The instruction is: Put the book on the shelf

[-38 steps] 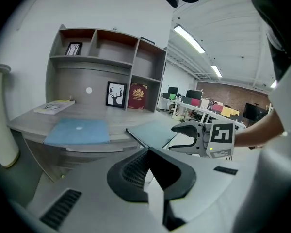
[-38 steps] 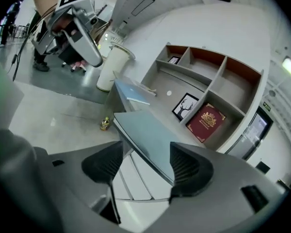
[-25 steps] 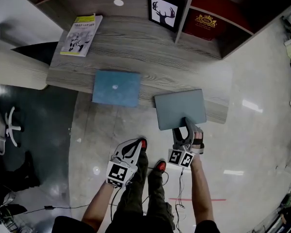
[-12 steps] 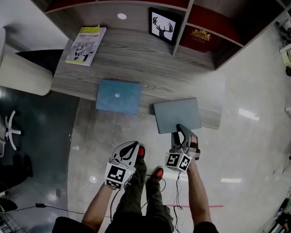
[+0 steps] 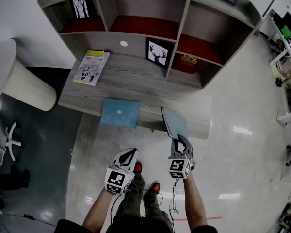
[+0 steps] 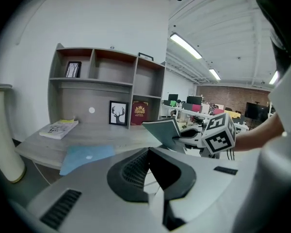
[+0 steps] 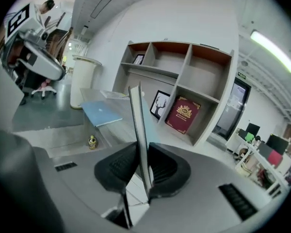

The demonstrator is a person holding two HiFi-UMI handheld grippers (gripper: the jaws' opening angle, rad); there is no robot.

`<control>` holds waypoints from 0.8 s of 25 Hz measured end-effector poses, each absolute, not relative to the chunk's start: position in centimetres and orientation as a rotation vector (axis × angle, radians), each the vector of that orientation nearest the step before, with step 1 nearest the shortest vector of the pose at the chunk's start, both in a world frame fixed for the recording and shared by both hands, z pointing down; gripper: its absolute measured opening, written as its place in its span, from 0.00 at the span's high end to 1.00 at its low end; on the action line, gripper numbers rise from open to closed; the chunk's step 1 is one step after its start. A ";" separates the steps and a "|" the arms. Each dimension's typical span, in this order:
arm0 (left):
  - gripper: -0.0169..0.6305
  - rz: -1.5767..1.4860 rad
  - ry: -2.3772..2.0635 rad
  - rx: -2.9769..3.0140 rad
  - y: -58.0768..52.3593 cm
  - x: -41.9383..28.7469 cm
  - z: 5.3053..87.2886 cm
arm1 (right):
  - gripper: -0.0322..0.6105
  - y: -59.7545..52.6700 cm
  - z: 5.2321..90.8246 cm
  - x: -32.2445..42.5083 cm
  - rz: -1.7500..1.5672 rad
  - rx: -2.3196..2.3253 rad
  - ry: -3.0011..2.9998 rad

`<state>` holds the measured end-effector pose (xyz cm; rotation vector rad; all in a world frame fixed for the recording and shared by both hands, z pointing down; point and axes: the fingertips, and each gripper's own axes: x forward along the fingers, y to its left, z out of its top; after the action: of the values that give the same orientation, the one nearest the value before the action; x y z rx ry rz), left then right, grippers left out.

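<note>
Gripping the book (image 5: 173, 123) by its near edge, the right gripper (image 5: 180, 141) has just been closing its jaws, and the cover sits pinched between them. The book is held on edge, clear above the desk (image 5: 136, 81), probably so it can slide upright into a compartment of the shelf (image 5: 183, 21) at the far side, perhaps beside the red book (image 5: 190, 62). The left gripper (image 5: 130, 153) hangs near the person, jaws together and empty, likely just out of the way. A blue folder (image 5: 120, 112) overhangs the grey wood-grain desk's near edge; a magazine (image 5: 91, 67) lies far left. Glossy pale floor (image 5: 233, 106) surrounds it, with office desks (image 5: 287, 62) off right.
</note>
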<state>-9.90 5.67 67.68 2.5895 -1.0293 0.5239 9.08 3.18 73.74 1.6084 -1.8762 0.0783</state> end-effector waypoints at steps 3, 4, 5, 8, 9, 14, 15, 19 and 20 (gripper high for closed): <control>0.97 0.511 -1.030 2.609 5.7 -9.9 65.7 | 0.83 3.6 72.1 9.7 0.200 1.699 -1.912; 0.97 0.510 -1.031 2.621 5.6 -9.8 65.0 | 0.83 3.7 71.5 9.9 0.242 1.733 -1.930; 0.97 0.512 -1.033 2.636 5.6 -9.8 64.4 | 0.83 3.9 71.0 10.1 0.288 1.768 -1.944; 0.97 0.514 -1.036 2.667 5.5 -9.8 62.9 | 0.83 4.9 69.6 10.6 0.457 1.876 -1.973; 0.97 0.510 -1.036 2.671 5.4 -9.8 62.5 | 0.83 5.2 69.2 10.6 0.518 1.910 -1.985; 0.97 0.471 -1.029 2.687 4.8 -10.1 60.5 | 0.83 6.8 65.9 10.0 0.695 2.047 -2.062; 0.97 0.466 -1.025 2.690 4.6 -10.2 60.2 | 0.83 7.0 65.0 9.7 0.697 2.063 -2.075; 0.97 0.432 -1.009 2.724 3.7 -10.4 58.7 | 0.83 7.4 60.6 8.7 0.633 2.111 -2.127; 0.97 0.421 -1.000 2.736 3.3 -10.4 58.0 | 0.83 7.3 59.7 8.5 0.604 2.122 -2.142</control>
<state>-10.36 3.27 58.05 2.7357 -1.0001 0.4207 8.47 7.30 59.68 2.1220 -2.1419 0.6041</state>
